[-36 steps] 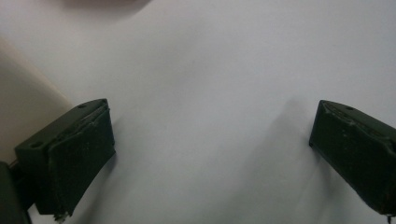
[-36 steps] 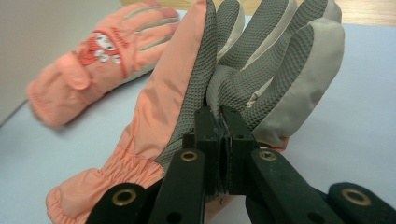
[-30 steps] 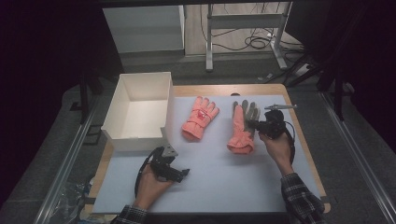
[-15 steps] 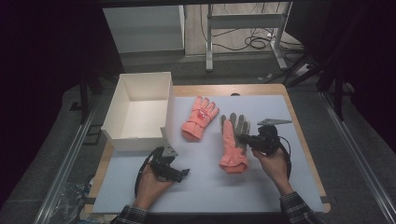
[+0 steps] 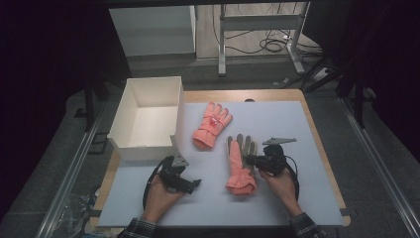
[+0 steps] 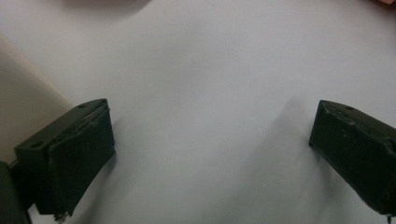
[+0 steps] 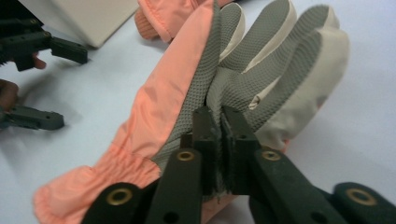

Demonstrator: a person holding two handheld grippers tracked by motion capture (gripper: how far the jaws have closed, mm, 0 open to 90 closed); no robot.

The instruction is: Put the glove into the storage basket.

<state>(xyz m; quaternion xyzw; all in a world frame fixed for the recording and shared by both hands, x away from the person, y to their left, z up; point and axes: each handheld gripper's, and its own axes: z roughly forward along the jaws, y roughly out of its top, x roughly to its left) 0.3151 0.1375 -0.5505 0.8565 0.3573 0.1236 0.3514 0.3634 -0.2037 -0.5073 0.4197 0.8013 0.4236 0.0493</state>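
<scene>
Right gripper view: our right gripper [image 7: 215, 122] pinches the glove's [image 7: 261, 60] grey palm. Our left gripper [image 6: 210, 154] gapes wide, holding nothing, over the mat [image 6: 210, 70].

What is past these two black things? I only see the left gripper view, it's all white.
Observer: That's the white table cover. Your left gripper sits open on it, beside a white box.
Operator: Is there anything fun?
Observer: Two pink gloves. One glove lies flat near the box.
Operator: And the other one?
Observer: The right gripper is shut on the gripped glove, pinching its grey palm side.
</scene>
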